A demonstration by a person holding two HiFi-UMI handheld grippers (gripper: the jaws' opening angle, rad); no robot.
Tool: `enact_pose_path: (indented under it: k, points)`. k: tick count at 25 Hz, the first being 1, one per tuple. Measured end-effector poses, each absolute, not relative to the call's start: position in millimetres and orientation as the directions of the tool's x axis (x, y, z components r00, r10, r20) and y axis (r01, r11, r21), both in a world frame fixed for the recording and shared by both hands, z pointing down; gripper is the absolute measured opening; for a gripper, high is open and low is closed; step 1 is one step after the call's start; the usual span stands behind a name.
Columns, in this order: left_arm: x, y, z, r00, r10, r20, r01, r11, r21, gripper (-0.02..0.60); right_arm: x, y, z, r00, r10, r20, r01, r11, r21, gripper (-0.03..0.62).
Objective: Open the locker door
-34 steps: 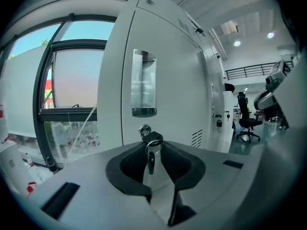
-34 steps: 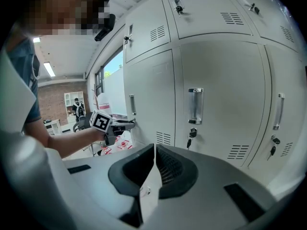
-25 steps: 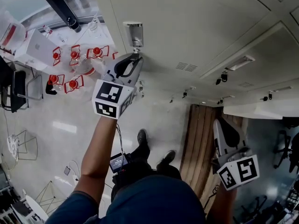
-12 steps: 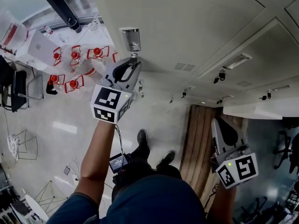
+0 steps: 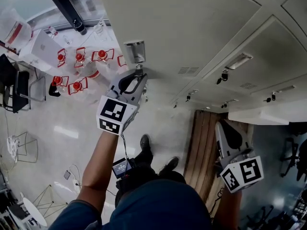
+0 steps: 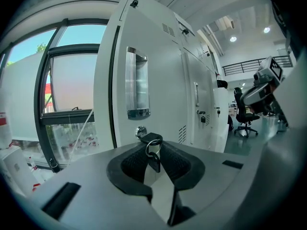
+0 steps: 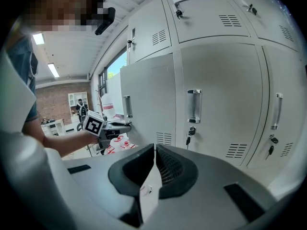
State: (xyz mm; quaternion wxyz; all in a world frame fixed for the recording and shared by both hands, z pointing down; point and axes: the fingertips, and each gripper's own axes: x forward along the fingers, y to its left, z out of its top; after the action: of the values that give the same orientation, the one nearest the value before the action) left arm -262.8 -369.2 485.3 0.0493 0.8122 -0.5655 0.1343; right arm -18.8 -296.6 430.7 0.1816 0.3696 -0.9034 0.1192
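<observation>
As the left hand-held gripper (image 5: 137,75), clamped on the key (image 6: 153,139) in the lock below the handle (image 6: 137,83), drew back toward the person, the locker door (image 6: 163,66) at the row's window end appeared to begin swinging out. The right hand-held gripper (image 7: 154,151) hung closed and empty before neighbouring lockers. The opening looked barely under way.

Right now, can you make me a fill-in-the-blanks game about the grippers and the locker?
The left gripper is shut on a black ___.
The right gripper is shut and holds ___.
The lock sits right under the ___ of the locker door.
Missing words: key; nothing; handle.
</observation>
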Motion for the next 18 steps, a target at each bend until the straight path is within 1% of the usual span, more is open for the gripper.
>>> enact_pose_path:
  k: [12, 13, 14, 18]
  points:
    - [-229.7, -323.4, 483.0, 0.357, -0.887, 0.293, -0.918, -0.391, -0.067, 0.077, 3.4, -265.6, 420.4, -0.665, -0.627, 0.406, -0.707, 0.704, -0.07, 0.038]
    - [-227.2, -319.5, 482.3, 0.36, -0.885, 0.295, -0.916, -0.395, -0.067, 0.052, 4.7, -262.7, 419.3, -0.665, -0.627, 0.406, -0.707, 0.704, -0.069, 0.038]
    - [-224.1, -315.7, 481.9, 0.365, -0.883, 0.296, -0.914, -0.4, -0.067, 0.046, 6.2, -260.0, 418.3, -0.665, -0.627, 0.406, -0.706, 0.704, -0.069, 0.038]
    - [-207.6, -301.3, 482.3, 0.387, -0.871, 0.304, -0.901, -0.427, -0.074, 0.046, 14.4, -250.2, 414.2, -0.666, -0.632, 0.397, -0.707, 0.705, -0.063, 0.038]
